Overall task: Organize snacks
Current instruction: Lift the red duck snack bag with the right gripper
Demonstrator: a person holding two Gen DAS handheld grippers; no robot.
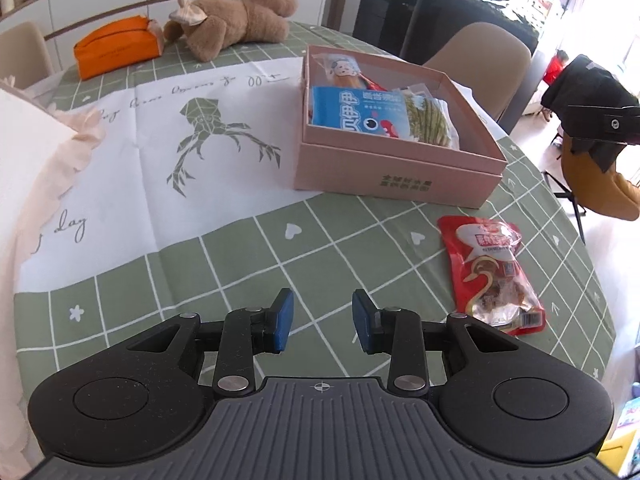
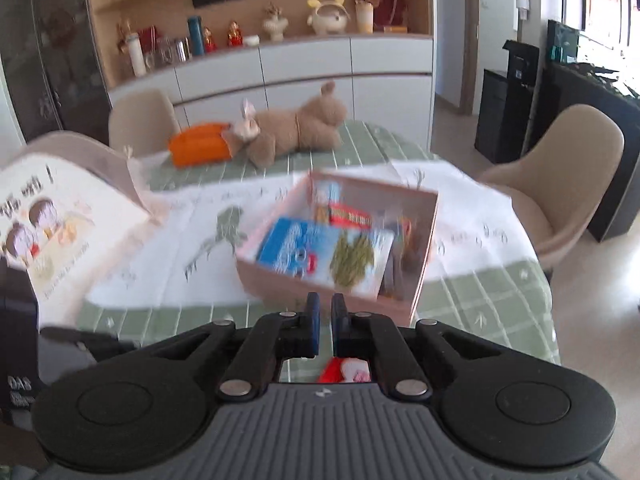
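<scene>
A pink box (image 1: 396, 172) sits on the green checked tablecloth and holds several snack packs, a blue one (image 1: 352, 110) on top. It also shows, blurred, in the right wrist view (image 2: 420, 280). A red snack pack (image 1: 492, 272) lies on the cloth in front of the box, to the right of my left gripper (image 1: 322, 320), which is open and empty above the cloth. My right gripper (image 2: 325, 320) is nearly closed with nothing between its pads; a red pack (image 2: 346, 372) shows below it.
A plush bear (image 1: 236, 16) and an orange pouch (image 1: 118, 46) lie at the table's far side. A white printed cloth (image 1: 160, 140) covers the middle. A pillow (image 2: 52, 224) is at the left. Beige chairs (image 2: 568, 184) stand around the table.
</scene>
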